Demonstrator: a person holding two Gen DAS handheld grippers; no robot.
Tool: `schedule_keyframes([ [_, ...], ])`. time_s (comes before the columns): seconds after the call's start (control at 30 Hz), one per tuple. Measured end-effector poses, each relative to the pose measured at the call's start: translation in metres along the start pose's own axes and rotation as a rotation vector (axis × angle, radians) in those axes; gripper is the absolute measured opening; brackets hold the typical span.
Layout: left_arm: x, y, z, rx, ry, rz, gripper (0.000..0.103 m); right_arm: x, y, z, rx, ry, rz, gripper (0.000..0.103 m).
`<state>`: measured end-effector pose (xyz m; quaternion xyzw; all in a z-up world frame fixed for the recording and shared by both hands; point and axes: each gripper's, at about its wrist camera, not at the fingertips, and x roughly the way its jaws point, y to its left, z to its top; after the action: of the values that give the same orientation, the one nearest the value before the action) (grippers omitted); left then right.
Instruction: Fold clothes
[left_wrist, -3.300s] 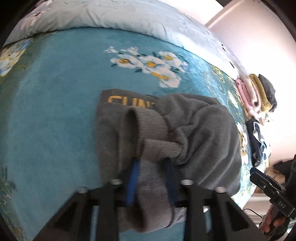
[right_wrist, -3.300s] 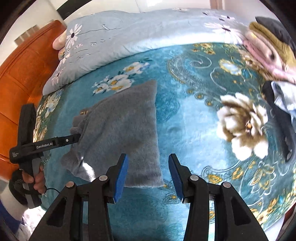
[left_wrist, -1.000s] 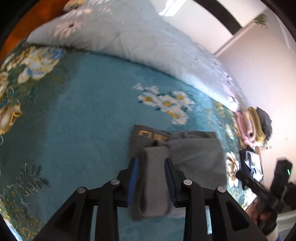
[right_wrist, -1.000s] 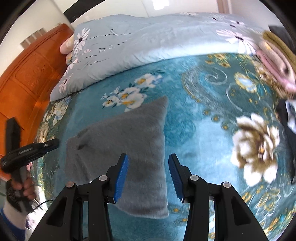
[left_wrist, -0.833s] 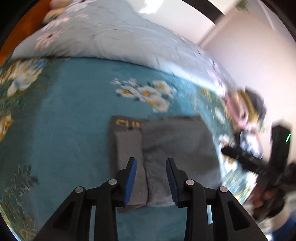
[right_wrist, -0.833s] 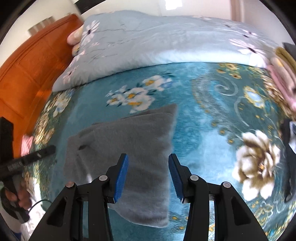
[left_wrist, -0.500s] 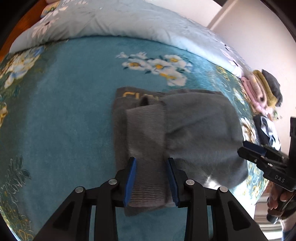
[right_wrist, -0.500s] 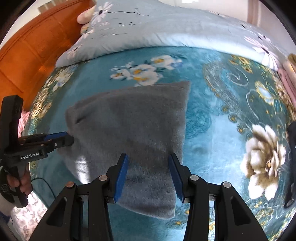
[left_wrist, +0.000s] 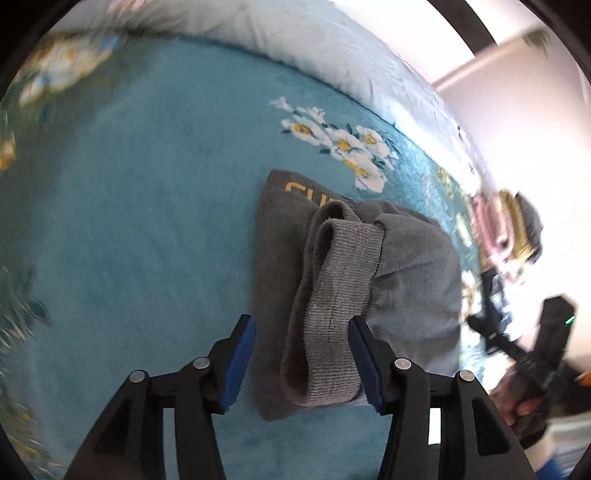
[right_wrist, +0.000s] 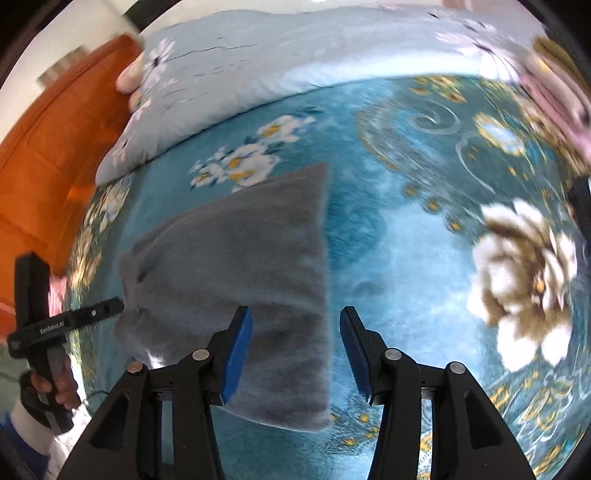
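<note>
Lying folded, grey sweater (left_wrist: 402, 273), ribbed cuff (left_wrist: 340, 295) uppermost

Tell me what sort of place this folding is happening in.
Most likely a bedroom: the grey garment lies on a bed's teal floral blanket, with a pale quilt behind and an orange wooden headboard beside it.

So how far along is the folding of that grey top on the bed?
Mostly done, it seems: the grey fleece sweatshirt lies folded into a compact rectangle on the teal floral blanket. In hand: nothing; the left gripper is open around the ribbed cuff, the right gripper open over the garment's edge. Left: the cuff bulges loosely, and other clothes wait beyond.
</note>
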<state>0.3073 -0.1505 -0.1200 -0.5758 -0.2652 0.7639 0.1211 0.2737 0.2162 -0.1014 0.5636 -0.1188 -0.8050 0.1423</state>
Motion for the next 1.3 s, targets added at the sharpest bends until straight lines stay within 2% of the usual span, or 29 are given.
schedule_keyframes([
  [0.07,0.005,0.001,0.002,-0.015,0.009,-0.048,0.057,0.002,-0.003,-0.002,0.021,0.008,0.015,0.051],
  [0.2,0.015,0.005,0.008,-0.024,0.015,0.013,0.058,0.005,-0.003,-0.005,0.037,0.022,0.059,0.051],
  [0.33,0.020,0.015,0.010,-0.066,0.032,-0.029,0.065,0.012,-0.006,-0.007,0.073,0.028,0.131,0.053],
  [0.47,0.035,0.018,0.011,-0.060,0.077,-0.072,0.065,0.024,-0.022,-0.007,0.160,0.040,0.187,0.053],
  [0.67,0.045,0.023,0.014,-0.116,0.085,-0.129,0.067,0.044,-0.039,-0.003,0.255,0.067,0.282,0.053],
  [0.83,0.045,0.015,0.015,-0.093,0.077,-0.108,0.067,0.056,-0.044,0.001,0.297,0.097,0.331,0.053],
  [0.97,0.048,0.012,0.013,-0.087,0.064,-0.065,0.065,0.060,-0.043,0.000,0.332,0.113,0.331,0.053],
  [1.0,0.048,0.011,0.013,-0.086,0.057,-0.050,0.061,0.060,-0.042,0.000,0.340,0.114,0.329,0.053],
  [1.13,0.046,-0.006,0.009,-0.029,0.027,0.039,0.041,0.054,-0.032,0.003,0.314,0.107,0.284,0.040],
  [1.23,0.040,-0.018,0.007,0.004,0.007,0.085,0.033,0.048,-0.025,0.005,0.287,0.101,0.248,0.029],
  [1.3,0.031,-0.029,0.008,0.023,-0.012,0.089,0.029,0.040,-0.025,0.007,0.283,0.082,0.262,0.026],
])
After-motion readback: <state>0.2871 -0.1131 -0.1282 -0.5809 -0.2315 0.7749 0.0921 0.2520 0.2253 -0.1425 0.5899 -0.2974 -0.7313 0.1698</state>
